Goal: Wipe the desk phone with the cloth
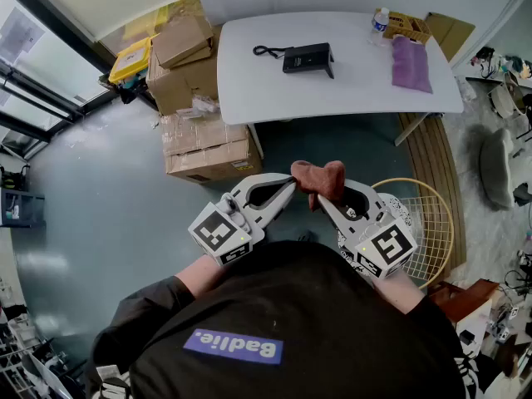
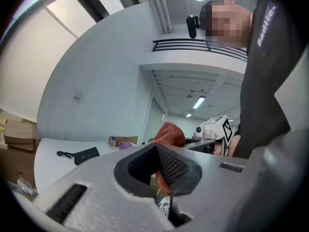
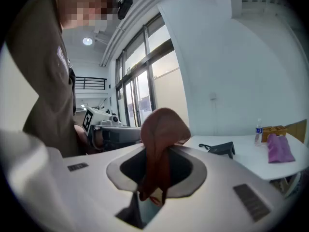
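Note:
The black desk phone (image 1: 307, 58) (image 2: 87, 154) (image 3: 222, 148) with its cord sits on the white table (image 1: 249, 90), far ahead of both grippers. I stand back from the table, holding a reddish-brown cloth (image 1: 320, 177) (image 2: 168, 133) (image 3: 161, 129) in the air at chest height. My right gripper (image 1: 322, 199) (image 3: 158, 150) is shut on the cloth, which bunches up above its tips and hangs down between them. My left gripper (image 1: 291, 183) (image 2: 155, 147) meets the cloth's left edge, jaws together, and seems to pinch it.
On the table's right end lie a purple cloth (image 1: 411, 63), a small brown box (image 1: 407, 27) and a water bottle (image 1: 380, 22). Cardboard boxes (image 1: 208, 144) are stacked at the table's left. A round wire basket (image 1: 432, 223) stands on the floor beside me.

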The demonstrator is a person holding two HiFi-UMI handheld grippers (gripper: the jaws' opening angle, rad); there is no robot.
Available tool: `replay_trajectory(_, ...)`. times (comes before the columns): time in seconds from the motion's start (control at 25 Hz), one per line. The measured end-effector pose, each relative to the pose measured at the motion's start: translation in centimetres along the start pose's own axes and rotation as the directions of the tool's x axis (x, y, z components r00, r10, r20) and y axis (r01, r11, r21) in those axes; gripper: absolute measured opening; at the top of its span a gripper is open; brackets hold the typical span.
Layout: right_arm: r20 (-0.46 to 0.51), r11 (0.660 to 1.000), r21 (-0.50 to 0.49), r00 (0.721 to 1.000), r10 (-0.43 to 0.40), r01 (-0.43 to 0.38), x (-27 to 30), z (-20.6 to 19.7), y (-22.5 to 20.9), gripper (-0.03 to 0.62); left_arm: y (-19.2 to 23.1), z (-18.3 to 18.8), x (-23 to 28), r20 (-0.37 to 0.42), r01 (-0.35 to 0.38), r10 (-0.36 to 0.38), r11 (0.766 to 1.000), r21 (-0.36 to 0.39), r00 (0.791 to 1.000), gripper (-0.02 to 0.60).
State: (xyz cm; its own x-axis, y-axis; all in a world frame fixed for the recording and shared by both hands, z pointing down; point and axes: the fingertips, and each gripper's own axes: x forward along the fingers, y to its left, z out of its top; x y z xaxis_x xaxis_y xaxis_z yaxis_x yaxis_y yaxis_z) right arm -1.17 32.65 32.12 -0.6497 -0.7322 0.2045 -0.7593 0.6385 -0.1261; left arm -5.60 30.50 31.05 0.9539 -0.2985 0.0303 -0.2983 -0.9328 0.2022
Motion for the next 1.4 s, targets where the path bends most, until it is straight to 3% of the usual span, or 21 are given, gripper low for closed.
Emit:
replay_trajectory(0.64,0.020,0.999,0.023,0.999,0.037,-0.037,-2.0,-1.2,-2.4,0.089,-1.2,-1.2,2.5,-0.005,-0.057,0.057,0.998,-0.005,0.998,0.009)
replay_trajectory(0.96,0.003,0.999,0.045,1.000,0.001,-0.001,-0.8,-1.6,-5.3,0.089,1.8,-1.4,3.4,-0.011,-0.068,0.068,0.997,-0.024,0.998,0.009)
replay_trajectory(1.16,-0.002,0.999,0.033,1.000,-0.025,0.025,2.4,-0.5,-8.1,0.089,6.0,-0.6,4.9,0.008,-0.030,0.030,0.999,-0.027,1.000,0.009)
replay_trajectory(1.4,-0.030,0.995,0.042,0.995,-0.091,0.092,8.5,0.8,-12.4,0.089,12.4,0.9,7.2,0.009,0.106,-0.106,0.994,-0.013,0.994,0.009)
